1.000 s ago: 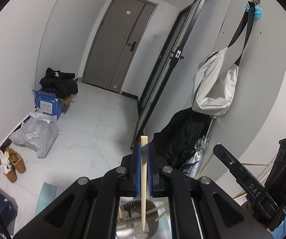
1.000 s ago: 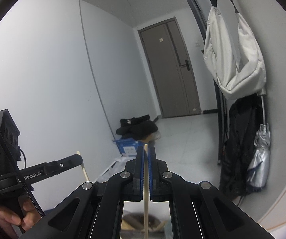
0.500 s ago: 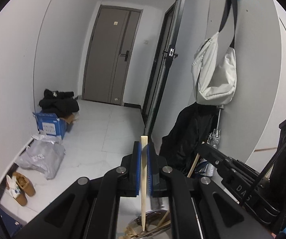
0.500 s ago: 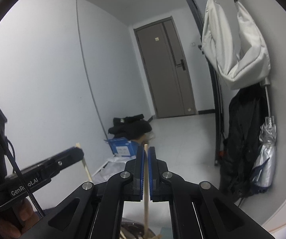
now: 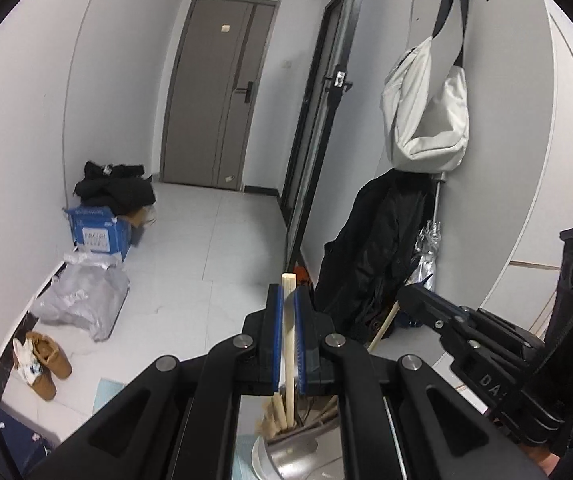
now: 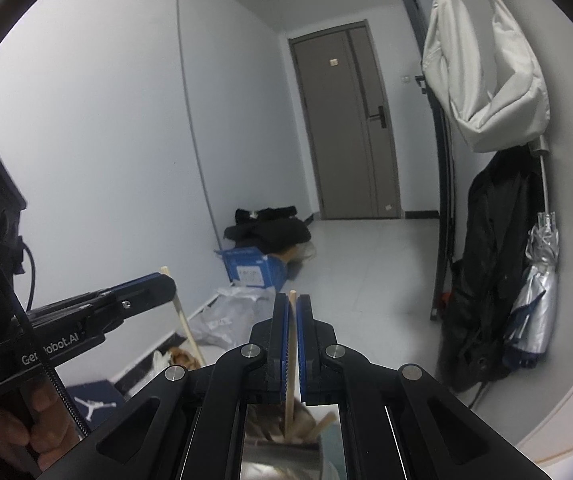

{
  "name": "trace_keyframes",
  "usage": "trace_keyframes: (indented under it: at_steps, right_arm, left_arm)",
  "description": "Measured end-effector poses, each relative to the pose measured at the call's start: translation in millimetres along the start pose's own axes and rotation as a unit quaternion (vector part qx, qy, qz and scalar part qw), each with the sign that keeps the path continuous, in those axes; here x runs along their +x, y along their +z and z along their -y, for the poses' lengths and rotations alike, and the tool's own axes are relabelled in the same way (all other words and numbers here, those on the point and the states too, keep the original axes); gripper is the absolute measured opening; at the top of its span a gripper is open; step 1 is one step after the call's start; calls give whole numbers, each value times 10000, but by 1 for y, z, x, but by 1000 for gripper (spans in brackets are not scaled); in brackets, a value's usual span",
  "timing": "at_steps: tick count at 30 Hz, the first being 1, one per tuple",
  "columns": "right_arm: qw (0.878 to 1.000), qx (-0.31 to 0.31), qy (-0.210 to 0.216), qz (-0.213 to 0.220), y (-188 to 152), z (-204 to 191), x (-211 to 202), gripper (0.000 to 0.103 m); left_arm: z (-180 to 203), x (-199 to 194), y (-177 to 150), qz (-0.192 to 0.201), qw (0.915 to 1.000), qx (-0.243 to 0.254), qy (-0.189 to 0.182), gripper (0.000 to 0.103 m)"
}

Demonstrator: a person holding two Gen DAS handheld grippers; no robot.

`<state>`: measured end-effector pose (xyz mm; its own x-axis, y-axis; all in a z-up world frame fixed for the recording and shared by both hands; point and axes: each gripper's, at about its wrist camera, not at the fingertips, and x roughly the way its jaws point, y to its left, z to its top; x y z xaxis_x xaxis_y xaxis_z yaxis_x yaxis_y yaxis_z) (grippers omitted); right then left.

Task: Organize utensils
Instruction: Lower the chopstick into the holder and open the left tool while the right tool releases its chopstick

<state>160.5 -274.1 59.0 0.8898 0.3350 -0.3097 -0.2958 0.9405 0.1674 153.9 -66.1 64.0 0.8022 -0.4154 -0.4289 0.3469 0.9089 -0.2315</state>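
**Both grippers clamped on chopsticks above a steel cup**

Left gripper [image 5: 287,300]: blue-padded fingers [image 5: 273,332] closed narrow on an upright pale wooden chopstick [image 5: 288,344], top end poking just above the pads, lower end reaching down into a shiny metal holder [image 5: 286,454] low in the frame. More wooden sticks [image 5: 272,416] leaning inside the same holder.

Right gripper [image 6: 293,312]: fingers likewise pressed narrow around a second thin chopstick [image 6: 291,364], held nearly vertical, its lower end down among other sticks in the holder [image 6: 282,460] below.

Seen from the right wrist, left gripper off to the left, gripped by a hand [image 6: 26,428], its chopstick slanting downward.

Beyond: grey door [image 5: 218,92], white tiled floor [image 5: 214,248], blue box [image 5: 98,232], tan shoes [image 5: 44,364], white bag [image 5: 426,112] hanging on the wall, black coat [image 5: 374,248] and folded umbrella [image 6: 534,292].
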Motion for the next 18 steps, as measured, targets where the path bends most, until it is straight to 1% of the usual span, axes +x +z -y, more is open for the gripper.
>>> trace_keyframes:
  at_steps: [5, 12, 15, 18]
  right_arm:
    - [10000, -47, 67, 19, -3, -3, -5, 3]
    - [9989, -465, 69, -14, -5, -18, -12, 3]
    - [9985, -535, 32, -59, -4, -23, -12, 3]
    - [9985, -517, -77, 147, 4, -24, -17, 3]
  left_arm:
    - [3, 1, -8, -162, 9999, 6, -18, 2]
    - [4, -1, -12, -306, 9995, 44, -50, 2]
    - [1, -1, -14, -347, 9994, 6, -49, 2]
    - [1, -3, -13, -342, 9994, -12, -72, 2]
